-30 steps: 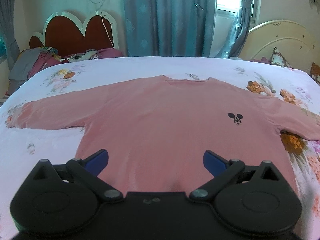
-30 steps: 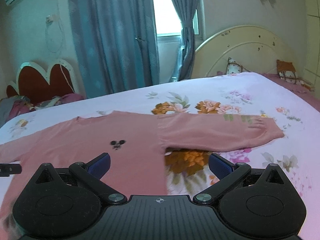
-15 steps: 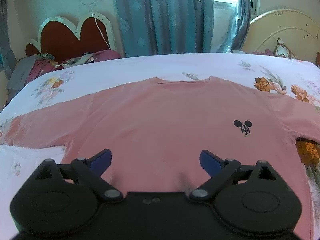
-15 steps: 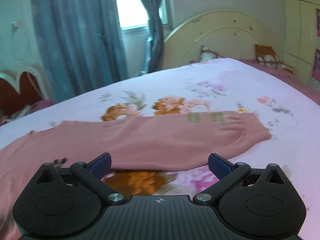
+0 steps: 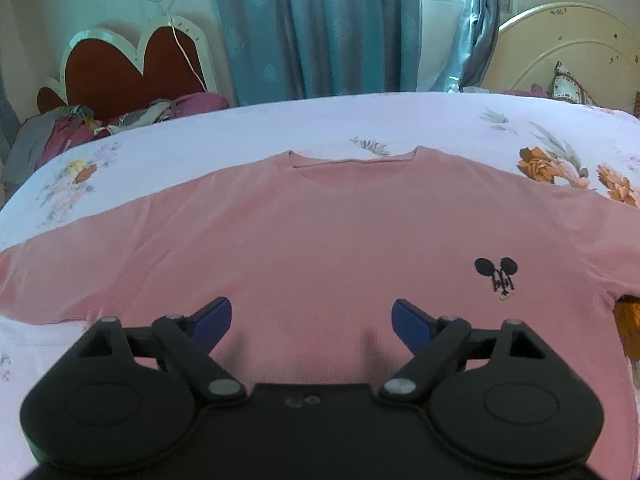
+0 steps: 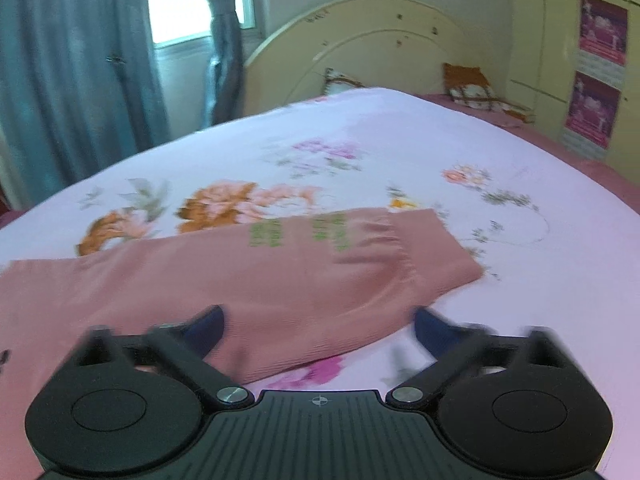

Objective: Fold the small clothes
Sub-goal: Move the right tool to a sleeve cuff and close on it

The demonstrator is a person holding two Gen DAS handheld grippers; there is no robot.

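Both pairs of jaws stand wide apart and hold nothing. On my right gripper (image 6: 318,326) the sleeve (image 6: 248,276) of the pink shirt (image 5: 320,248) lies directly between and just beyond the fingertips, its long axis running left to right across my line of approach. The cuff (image 6: 416,244) sits far and right of the jaws, on the floral bedsheet (image 6: 400,152); the shoulder end runs off to the left. This view is blurred, so I cannot tell whether the tips touch the cloth.

My left gripper (image 5: 311,318) hangs over the lower body of the shirt, centred, with the neckline (image 5: 352,162) far ahead and the mouse print (image 5: 496,274) to the right.

I judge the right gripper the nearer to the sleeve, so it should take the fold: pinch near the cuff and carry it left over the body.
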